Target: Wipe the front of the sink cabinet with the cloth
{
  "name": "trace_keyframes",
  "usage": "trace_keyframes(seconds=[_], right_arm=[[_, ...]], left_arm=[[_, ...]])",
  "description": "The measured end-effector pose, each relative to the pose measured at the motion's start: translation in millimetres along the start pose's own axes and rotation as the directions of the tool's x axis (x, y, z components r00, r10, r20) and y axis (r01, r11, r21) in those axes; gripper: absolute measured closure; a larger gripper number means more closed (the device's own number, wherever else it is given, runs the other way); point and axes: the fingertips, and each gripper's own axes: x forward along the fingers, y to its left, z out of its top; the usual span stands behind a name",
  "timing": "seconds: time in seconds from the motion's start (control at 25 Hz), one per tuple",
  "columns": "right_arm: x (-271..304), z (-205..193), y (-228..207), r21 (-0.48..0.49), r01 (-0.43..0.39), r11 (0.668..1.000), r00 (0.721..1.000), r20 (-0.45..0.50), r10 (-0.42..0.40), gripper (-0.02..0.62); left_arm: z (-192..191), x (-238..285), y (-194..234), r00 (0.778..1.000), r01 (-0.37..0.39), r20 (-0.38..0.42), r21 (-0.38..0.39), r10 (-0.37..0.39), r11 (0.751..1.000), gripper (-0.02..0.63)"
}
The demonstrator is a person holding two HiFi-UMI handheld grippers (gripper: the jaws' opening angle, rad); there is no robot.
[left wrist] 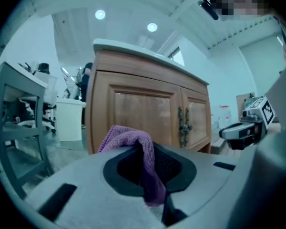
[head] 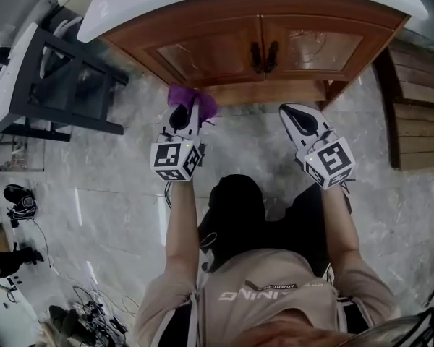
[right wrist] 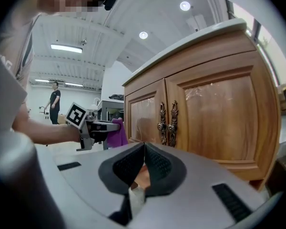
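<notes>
Cloth: we are holding the purple cloth [left wrist: 133, 140] bunched up, with one fold hanging down between the jaws and the rest sticking out in front.
Left gripper: the left gripper [head: 182, 114] is clenching on that cloth, pointing at the cabinet.
Right gripper: the right gripper [right wrist: 144, 162] is pressing its jaws together with nothing between them, hovering off to the side.
Direction: the cabinet [head: 224, 49] is lying straight ahead of the cloth, low by the left door [head: 202, 52]. The cloth is near the wood, but we cannot tell whether it is touching.
Long axis: the cabinet front is running left to right across us, with two doors side by side and the dark handles [head: 264, 56] meeting in the middle.
Nearer hand: the left one is nearer the work, and the right one is level with the right door [head: 320, 49].
Judgement: we are guessing the wipe needs a push forward, then strokes along the front.
Surface: we are facing glossy wood panels under a white countertop [head: 123, 6].
Room: we are crouching on a grey marble floor [head: 108, 186], with a dark-framed table [head: 36, 71] at the left.
</notes>
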Motion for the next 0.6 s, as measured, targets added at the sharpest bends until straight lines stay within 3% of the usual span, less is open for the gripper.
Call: trace_keyframes(seconds=[0.12,0.2,0.4,0.6], right_arm=[[9.3,-3.9,8.9,-0.015,-0.031,0.999,0.999,-0.018,0.03,0.583],[7.3,-5.7,9.5,-0.036,-0.031,0.999,0.999,-0.031,0.03,0.583],[-4.2,-18.8,-10.5,-0.029,0.023,0.999,0.998,-0.057,-0.025,0.583],[-13.2,-31.6,-26.1,-0.002,0.06,0.998,0.996,-0.067,-0.06,0.583]], left_arm=[[-14.1,-2.4,55.4,0.99,-0.142,-0.002,0.047,0.142,0.989,0.569],[-26.9,1.2,84.8,0.978,-0.208,0.001,0.036,0.208,0.977,0.569],[-54.5,18.3,109.9,0.965,-0.263,-0.01,0.012,0.263,0.965,0.569],[-56.5,31.7,110.2,0.954,-0.297,0.031,-0.013,0.297,0.955,0.569]])
